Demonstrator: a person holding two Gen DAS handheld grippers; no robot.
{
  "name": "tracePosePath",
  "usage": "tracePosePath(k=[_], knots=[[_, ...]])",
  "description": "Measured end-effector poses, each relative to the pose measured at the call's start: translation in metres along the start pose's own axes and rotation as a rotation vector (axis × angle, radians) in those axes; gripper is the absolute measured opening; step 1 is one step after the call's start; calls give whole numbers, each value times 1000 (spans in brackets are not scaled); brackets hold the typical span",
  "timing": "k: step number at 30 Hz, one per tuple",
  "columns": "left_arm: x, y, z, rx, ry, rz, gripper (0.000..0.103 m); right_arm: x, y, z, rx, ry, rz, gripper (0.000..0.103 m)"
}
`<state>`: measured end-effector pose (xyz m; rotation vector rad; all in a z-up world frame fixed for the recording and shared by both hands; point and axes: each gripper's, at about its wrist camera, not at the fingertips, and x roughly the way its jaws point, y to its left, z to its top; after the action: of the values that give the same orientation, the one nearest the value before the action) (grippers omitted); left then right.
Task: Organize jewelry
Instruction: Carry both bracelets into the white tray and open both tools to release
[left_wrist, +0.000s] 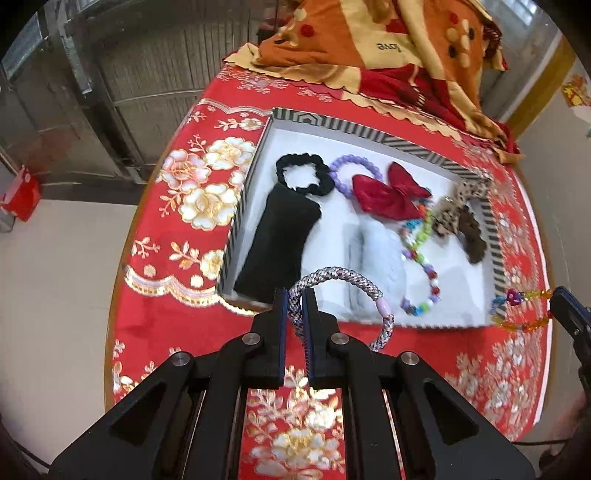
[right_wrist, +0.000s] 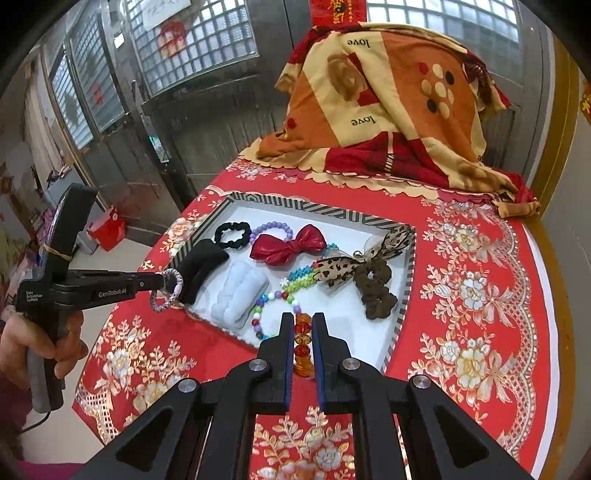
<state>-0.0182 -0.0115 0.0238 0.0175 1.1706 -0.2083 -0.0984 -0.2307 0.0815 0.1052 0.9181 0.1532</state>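
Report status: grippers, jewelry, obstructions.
Left gripper shut on braided hair tie. Right gripper shut on amber bead bracelet. Both above striped tray; nothing blocking.

Even, soft daylight fills both views, coming from the glass-block windows (right_wrist: 195, 40) at the far side; the white tray floor (left_wrist: 454, 273) is bright, nearly washed out. Shadows are faint and diffuse. Fisheye distortion bends the red tablecloth (right_wrist: 476, 280) edges and leaves dark corners. Slight motion blur softens the tray's right rim in the left wrist view; the near foreground is a little soft.
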Motion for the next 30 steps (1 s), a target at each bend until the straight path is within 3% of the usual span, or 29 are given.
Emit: tracePosePath(k=[11, 19, 24, 26, 27, 29, 30], knots=[[47, -19, 26, 49, 37, 89, 6, 60, -14, 9, 45, 104, 21, 9], [74, -31, 30, 84, 81, 110, 7, 95, -56, -8, 119, 199, -69, 9], [81, -32, 32, 71, 100, 98, 7, 105, -65, -13, 145, 225, -83, 9], [80, -33, 32, 64, 97, 92, 7, 107, -64, -13, 141, 223, -83, 16], [79, -33, 31, 62, 94, 94, 7, 106, -63, -14, 135, 220, -84, 30], [77, -33, 30, 59, 92, 92, 12, 105, -61, -14, 130, 211, -70, 33], [76, -33, 29, 55, 94, 88, 22, 103, -59, -14, 128, 207, -74, 33]])
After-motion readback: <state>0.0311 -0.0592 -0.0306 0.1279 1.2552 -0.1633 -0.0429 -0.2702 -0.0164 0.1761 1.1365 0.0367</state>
